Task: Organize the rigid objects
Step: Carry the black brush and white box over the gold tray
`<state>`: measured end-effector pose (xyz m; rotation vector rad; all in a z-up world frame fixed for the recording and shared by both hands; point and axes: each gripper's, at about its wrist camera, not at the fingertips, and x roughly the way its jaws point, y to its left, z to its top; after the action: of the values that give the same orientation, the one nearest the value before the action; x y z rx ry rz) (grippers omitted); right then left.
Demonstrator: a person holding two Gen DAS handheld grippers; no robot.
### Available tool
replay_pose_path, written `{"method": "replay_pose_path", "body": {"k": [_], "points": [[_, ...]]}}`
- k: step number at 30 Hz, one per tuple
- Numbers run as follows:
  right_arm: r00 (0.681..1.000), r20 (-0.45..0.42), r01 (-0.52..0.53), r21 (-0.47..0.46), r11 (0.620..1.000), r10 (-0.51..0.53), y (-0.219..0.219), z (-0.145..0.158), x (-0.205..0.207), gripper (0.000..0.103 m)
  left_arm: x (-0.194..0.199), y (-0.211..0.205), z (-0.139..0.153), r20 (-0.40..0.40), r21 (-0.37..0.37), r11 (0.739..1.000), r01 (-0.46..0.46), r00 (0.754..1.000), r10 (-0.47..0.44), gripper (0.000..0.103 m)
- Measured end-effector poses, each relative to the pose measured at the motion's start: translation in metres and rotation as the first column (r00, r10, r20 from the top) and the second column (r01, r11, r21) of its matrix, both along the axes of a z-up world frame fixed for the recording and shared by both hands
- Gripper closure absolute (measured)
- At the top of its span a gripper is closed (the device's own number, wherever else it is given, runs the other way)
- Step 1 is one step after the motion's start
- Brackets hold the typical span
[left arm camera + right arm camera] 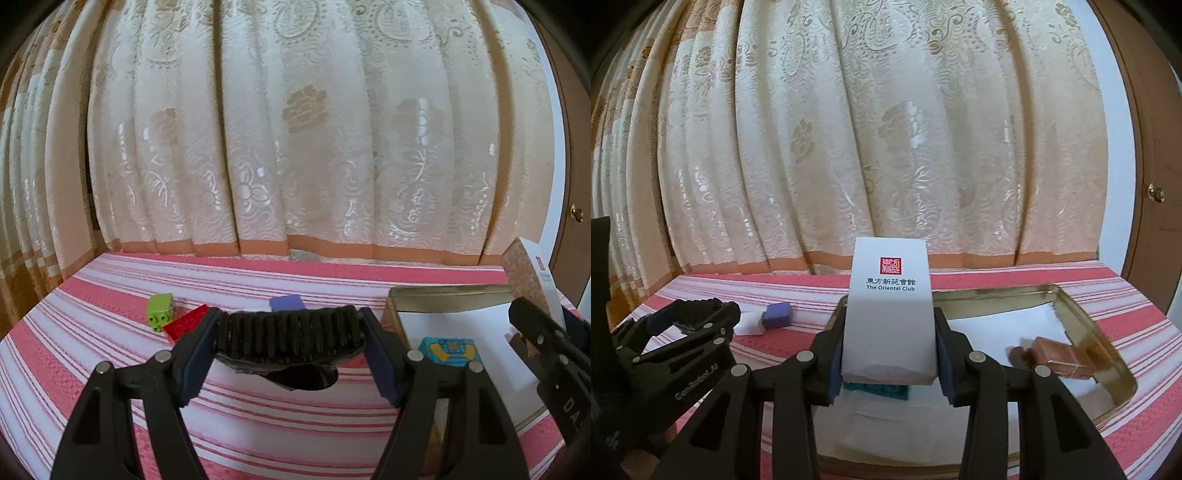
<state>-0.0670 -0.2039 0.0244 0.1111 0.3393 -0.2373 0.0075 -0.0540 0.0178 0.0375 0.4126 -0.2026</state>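
Note:
My left gripper (290, 332) is shut on a black ribbed object (288, 332) and holds it above the striped cloth, left of the metal tin (443, 291). My right gripper (888, 354) is shut on a white box (890, 310) marked "The Oriental Club" and holds it upright over the tin (1108, 350). In the tin, on white paper, lie a teal block (448, 350) and a brown block (1060, 356). The teal block (875, 391) shows just under the white box. A green brick (160, 310), a red brick (184, 325) and a purple block (286, 302) lie on the cloth.
A pink and white striped cloth (110, 350) covers the surface. A cream curtain (295, 147) hangs right behind it. A white block (750, 323) lies by the purple block (777, 314). A wooden door (1145, 147) stands at the right.

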Motion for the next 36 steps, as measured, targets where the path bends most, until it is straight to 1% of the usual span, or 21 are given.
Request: {"method": "replay_pose_path", "body": {"k": [6,10,16,21,27,36], "points": [[1.0,0.009,0.027,0.005,1.0,-0.027,-0.017,0.001,-0.007,0.059,-0.009,-0.017,0.006,0.042,0.028,0.999,0.015,0.999,-0.016,0.03],[0.999,0.012,0.045,0.004,0.999,-0.045,-0.029,0.001,-0.01,0.059,-0.015,-0.028,0.012,0.067,0.029,0.999,0.029,0.997,-0.031,0.03],[0.997,0.017,0.075,-0.005,0.997,-0.075,-0.046,0.002,-0.014,0.059,-0.02,-0.045,0.019,0.081,0.024,0.998,0.056,0.995,-0.057,0.03],[0.995,0.016,0.102,-0.002,0.995,-0.102,-0.063,0.002,-0.019,0.059,-0.024,-0.061,0.021,0.083,0.027,0.996,0.083,0.993,-0.085,0.03],[0.991,0.014,0.136,-0.027,0.99,-0.136,-0.083,0.003,-0.022,0.059,-0.026,-0.082,0.017,0.068,0.029,0.992,0.119,0.99,-0.121,0.03],[0.988,-0.005,0.152,-0.036,0.988,-0.152,-0.099,0.002,-0.02,0.059,-0.032,-0.114,0.014,0.055,0.044,0.985,0.169,0.984,-0.171,0.03]]}}
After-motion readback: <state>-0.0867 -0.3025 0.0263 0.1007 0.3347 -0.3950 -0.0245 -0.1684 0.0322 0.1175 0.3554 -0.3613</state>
